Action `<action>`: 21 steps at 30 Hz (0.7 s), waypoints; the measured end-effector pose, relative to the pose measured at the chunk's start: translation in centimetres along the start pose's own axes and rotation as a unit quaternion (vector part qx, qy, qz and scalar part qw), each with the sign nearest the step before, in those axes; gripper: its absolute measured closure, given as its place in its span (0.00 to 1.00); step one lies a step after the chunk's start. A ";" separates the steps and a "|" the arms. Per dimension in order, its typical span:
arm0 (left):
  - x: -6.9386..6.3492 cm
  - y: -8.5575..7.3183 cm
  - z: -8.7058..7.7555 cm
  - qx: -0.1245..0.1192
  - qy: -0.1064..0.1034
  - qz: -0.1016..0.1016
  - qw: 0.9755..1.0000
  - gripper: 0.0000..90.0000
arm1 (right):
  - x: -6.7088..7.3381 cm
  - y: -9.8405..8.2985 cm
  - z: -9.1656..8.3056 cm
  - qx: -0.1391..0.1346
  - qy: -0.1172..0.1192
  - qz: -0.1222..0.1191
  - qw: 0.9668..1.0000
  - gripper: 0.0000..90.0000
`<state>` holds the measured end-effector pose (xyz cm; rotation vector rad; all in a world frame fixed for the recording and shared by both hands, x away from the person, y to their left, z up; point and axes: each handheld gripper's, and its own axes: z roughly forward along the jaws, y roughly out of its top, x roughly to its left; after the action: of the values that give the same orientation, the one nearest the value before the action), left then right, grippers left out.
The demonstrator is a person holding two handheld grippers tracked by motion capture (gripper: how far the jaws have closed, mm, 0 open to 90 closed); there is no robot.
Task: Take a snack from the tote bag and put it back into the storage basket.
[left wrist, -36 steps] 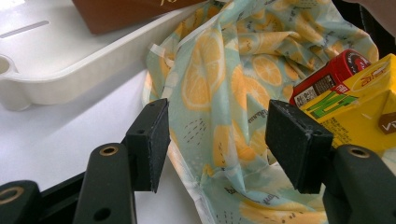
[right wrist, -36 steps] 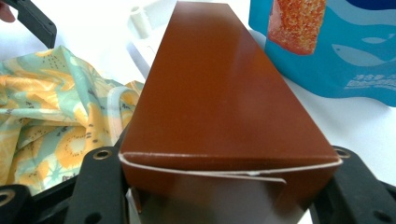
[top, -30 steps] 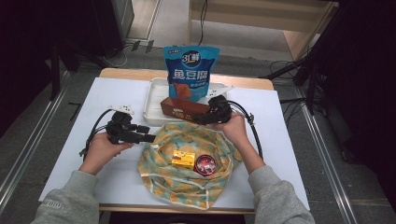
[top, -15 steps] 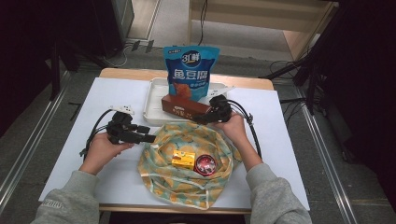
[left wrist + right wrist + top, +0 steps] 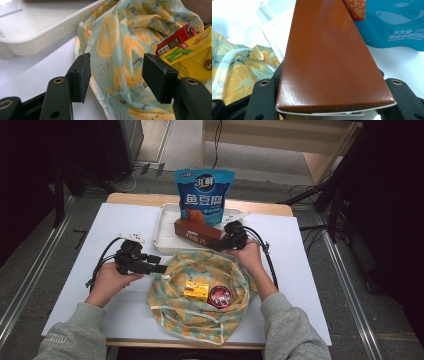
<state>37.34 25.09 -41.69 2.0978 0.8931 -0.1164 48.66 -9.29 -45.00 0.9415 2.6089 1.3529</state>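
so the right gripper (image 5: 226,241) has its jaws closed on one end of the brown box (image 5: 199,231), scarcely moved from a second ago, resting over the tray's (image 5: 163,234) near edge by the bag (image 5: 200,295). the left gripper (image 5: 159,268) waits open at the bag's left edge, so bagging it seems next.

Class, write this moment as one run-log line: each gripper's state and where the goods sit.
left gripper: open at lemon-print bag edge | right gripper: shut on brown box over white tray | yellow carton, red can: in bag
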 end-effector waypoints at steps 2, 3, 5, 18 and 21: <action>0.0 0.0 0.0 0.000 -0.001 0.000 1.000 0.45 | -0.1 0.0 0.1 0.000 -0.002 0.000 1.000 0.45; 0.0 0.0 0.0 0.000 0.000 0.000 1.000 0.45 | -0.1 0.0 0.1 0.000 -0.003 -0.001 1.000 0.45; 0.0 0.0 -0.1 0.000 0.000 0.001 1.000 0.45 | -0.1 0.0 0.2 0.001 -0.005 0.001 1.000 0.44; 0.0 0.0 -0.1 -0.001 0.000 0.000 1.000 0.45 | -0.4 -0.1 0.0 0.002 -0.004 0.007 1.000 0.36; 0.0 0.0 -0.1 -0.001 0.001 0.001 1.000 0.45 | -0.6 -0.1 -0.3 0.005 -0.011 0.008 1.000 0.34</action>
<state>37.34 25.16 -41.66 2.0965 0.8922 -0.1136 49.00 -9.83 -45.03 0.9735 2.6004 1.3264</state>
